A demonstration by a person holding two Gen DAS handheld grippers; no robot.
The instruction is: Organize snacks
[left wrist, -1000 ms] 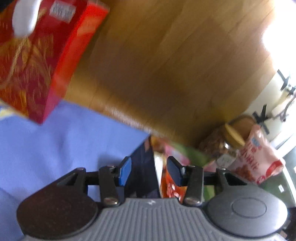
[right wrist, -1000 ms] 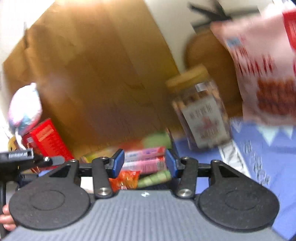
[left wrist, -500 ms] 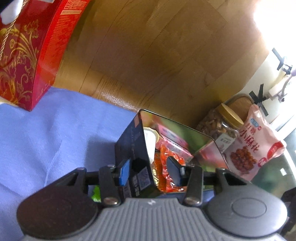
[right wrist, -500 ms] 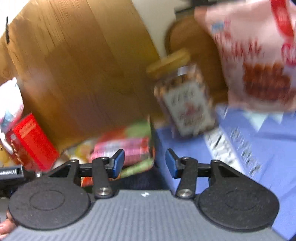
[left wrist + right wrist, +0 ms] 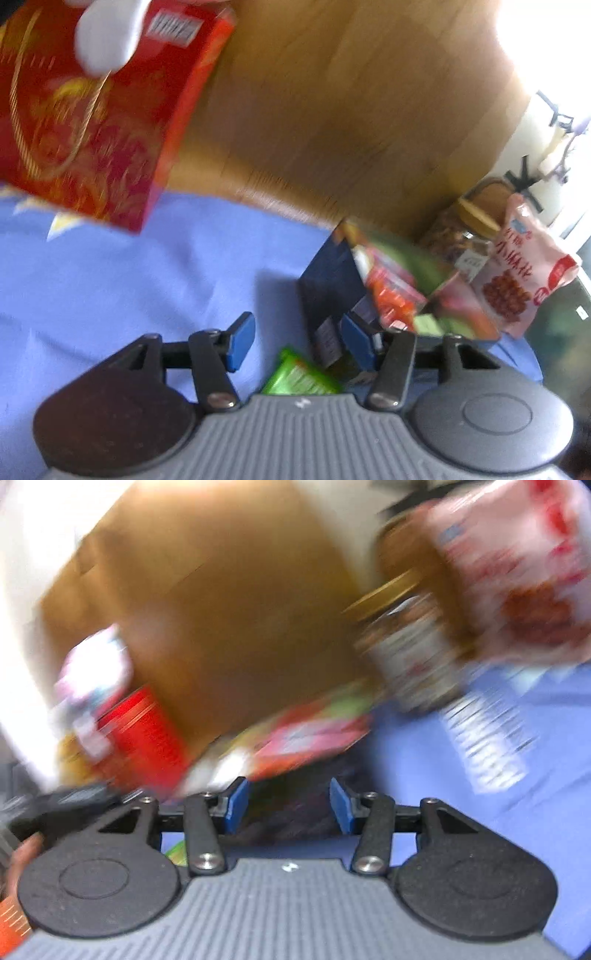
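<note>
A dark blue open box [image 5: 328,291] full of snack packets [image 5: 399,295] stands on the blue cloth [image 5: 110,288]. My left gripper [image 5: 299,343] sits just left of it. Its jaws are opening, and the box wall lies beyond the right pad, untouched. A green snack packet [image 5: 299,376] lies on the cloth below the gap. The right wrist view is heavily blurred. There my right gripper [image 5: 289,805] hangs over the box's dark side [image 5: 295,797], its jaws closing slightly and its pads apart, pressing on nothing.
A red gift box [image 5: 92,122] stands at the cloth's far left edge. A lidded nut jar [image 5: 458,236] and a pink snack bag [image 5: 517,273] stand behind the dark box. Wooden floor lies beyond. A hand [image 5: 22,853] shows at the right view's left edge.
My left jaws have let go of the box wall and spread, and the gripper has slid left, leaving the box on its right. The right gripper has swung sideways, blurring its view.
</note>
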